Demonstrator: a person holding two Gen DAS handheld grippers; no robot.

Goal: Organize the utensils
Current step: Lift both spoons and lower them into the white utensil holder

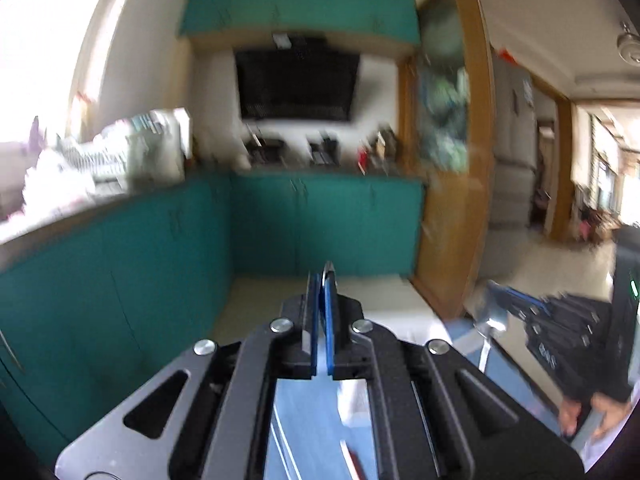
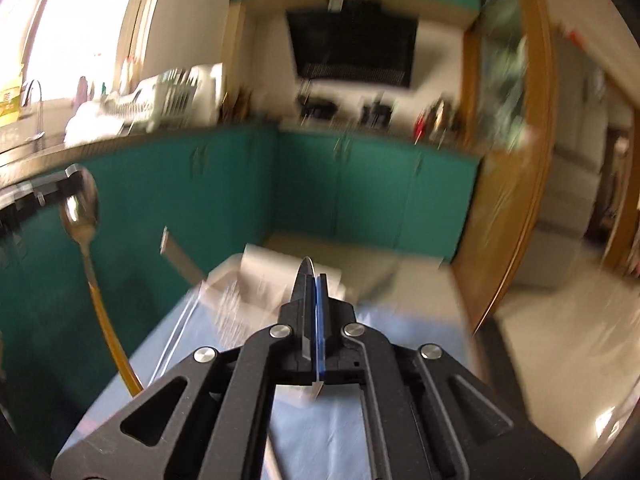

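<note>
We see the left gripper [image 1: 324, 280] with its blue pads pressed together on the thin edge of a spoon [image 1: 329, 267]. In the right wrist view the spoon's bowl sits in that gripper at the far left, and its gold handle hangs down towards the near corner of the blue cloth [image 2: 320, 420].

The right gripper [image 2: 314, 280] is likewise pinched on a thin metal utensil [image 2: 306, 267]. A rounded tip shows above the pads and a point below them. We cannot tell which kind of utensil it is. In the left wrist view it hangs from the gripper as a bright, wide piece with a narrow stem below. A hand [image 1: 600, 412] shows at that view's lower right edge.

White marks on the right gripper's body and the label on a yellow box [image 2: 8, 100] by the window are too blurred to read.

Both grippers stand clear above the cloth. At the cloth's far end lies a white tray [image 2: 280, 280]. Beyond it there is open floor [image 1: 320, 292] up to the teal cabinets [image 2: 360, 192], which run along the left and far sides. A wooden door frame [image 2: 516, 200] bounds the right side, with open room past it.

The spoon's bowl is polished and reflective.
</note>
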